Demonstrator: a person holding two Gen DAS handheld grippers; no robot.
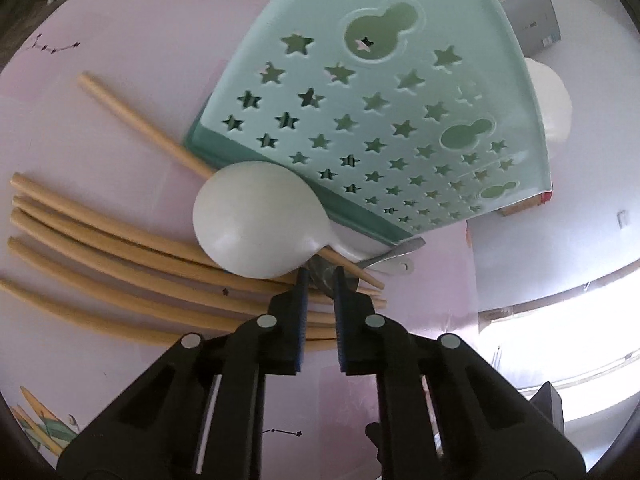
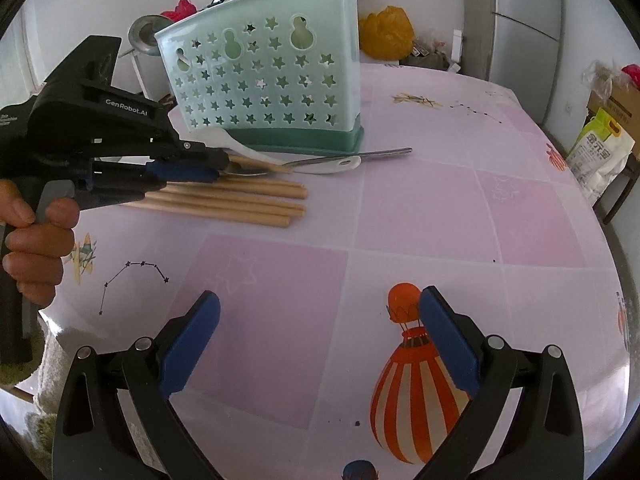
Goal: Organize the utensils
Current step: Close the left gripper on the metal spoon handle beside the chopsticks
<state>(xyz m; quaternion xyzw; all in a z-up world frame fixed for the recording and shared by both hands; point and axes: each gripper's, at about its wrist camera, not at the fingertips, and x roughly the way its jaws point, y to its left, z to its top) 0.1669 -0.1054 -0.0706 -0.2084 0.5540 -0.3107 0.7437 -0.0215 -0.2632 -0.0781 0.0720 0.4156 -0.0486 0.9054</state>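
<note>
Your left gripper (image 1: 320, 280) is pinched on the metal spoon (image 2: 244, 169) at 12 o'clock — on top of the chopsticks (image 2: 240, 200), beside the caddy (image 2: 260, 76), likely headed there. Right gripper (image 2: 320, 312) hangs wide open, empty.

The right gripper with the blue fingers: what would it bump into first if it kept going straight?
Probably just the pink patterned tablecloth. The right gripper is open and tilted down at bare cloth, well short of the wooden chopsticks and pale green star-holed utensil holder.

Six wooden chopsticks (image 1: 120, 264) at nine o'clock, two white spoons (image 1: 252, 224), one metal spoon (image 2: 376, 154), and one green holder (image 1: 384, 112) at twelve o'clock.
</note>
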